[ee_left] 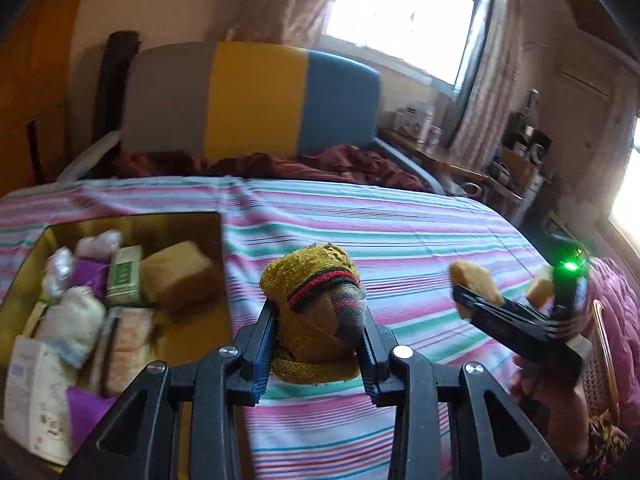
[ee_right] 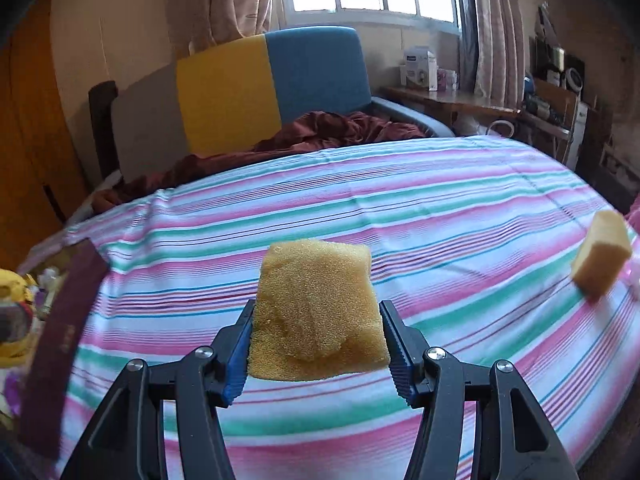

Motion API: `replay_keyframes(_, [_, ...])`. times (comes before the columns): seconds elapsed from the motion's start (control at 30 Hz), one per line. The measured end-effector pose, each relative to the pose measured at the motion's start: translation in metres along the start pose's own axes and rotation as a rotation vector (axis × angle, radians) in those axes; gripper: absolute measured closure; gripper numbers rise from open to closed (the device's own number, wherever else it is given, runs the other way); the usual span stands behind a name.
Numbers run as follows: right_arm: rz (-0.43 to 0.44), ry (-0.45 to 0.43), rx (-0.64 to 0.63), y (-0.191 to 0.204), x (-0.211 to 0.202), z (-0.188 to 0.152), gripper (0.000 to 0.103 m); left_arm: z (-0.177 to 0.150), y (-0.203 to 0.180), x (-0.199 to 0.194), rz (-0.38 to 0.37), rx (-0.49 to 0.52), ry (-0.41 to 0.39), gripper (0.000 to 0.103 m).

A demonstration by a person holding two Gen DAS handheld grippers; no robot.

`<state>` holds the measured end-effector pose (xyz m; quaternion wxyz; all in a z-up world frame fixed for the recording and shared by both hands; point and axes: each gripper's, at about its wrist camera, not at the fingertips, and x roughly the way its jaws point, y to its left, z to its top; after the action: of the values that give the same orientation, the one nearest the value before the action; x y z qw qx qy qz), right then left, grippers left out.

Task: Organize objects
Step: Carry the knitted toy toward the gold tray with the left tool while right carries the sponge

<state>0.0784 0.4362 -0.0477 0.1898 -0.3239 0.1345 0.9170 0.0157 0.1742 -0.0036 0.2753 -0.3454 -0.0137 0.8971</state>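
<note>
hidden: base of mustard knitted sock bundle (ee_left: 316, 312) behind fingers; box (ee_left: 132, 224) contents blurred | left gripper (ee_left: 318, 344): clamped on bundle above striped bedsheet (ee_left: 400, 232) | right gripper (ee_right: 316, 344): pinching porous yellow sponge block (ee_right: 316, 312); second sponge (ee_right: 600, 256) lying at bed edge

Box (ee_left: 132, 224) contents blurred, edge-cropped
</note>
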Motion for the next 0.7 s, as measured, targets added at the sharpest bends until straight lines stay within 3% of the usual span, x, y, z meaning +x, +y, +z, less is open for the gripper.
replay_keyframes(0.27, [0.109,-0.031,-0.031,0.048,-0.023,-0.003,0.044,0.003,0.07,0.008,0.058,-0.166,0.063,0.067])
replay_keyframes(0.47, [0.157,-0.041,-0.065,0.073,-0.035,-0.005,0.044,0.004,0.09,0.032,0.038,-0.215,0.162,0.066])
replay_keyframes(0.53, [0.162,-0.036,-0.07,0.076,-0.035,-0.006,0.044,0.006,0.094,0.038,0.029,-0.259,0.177,0.058])
replay_keyframes(0.67, [0.162,-0.024,-0.077,0.08,-0.034,-0.009,0.044,0.012,0.101,0.053,-0.021,-0.342,0.223,0.033])
replay_keyframes(0.7, [0.163,-0.021,-0.076,0.08,-0.034,-0.009,0.044,0.015,0.1,0.056,-0.033,-0.341,0.228,0.032])
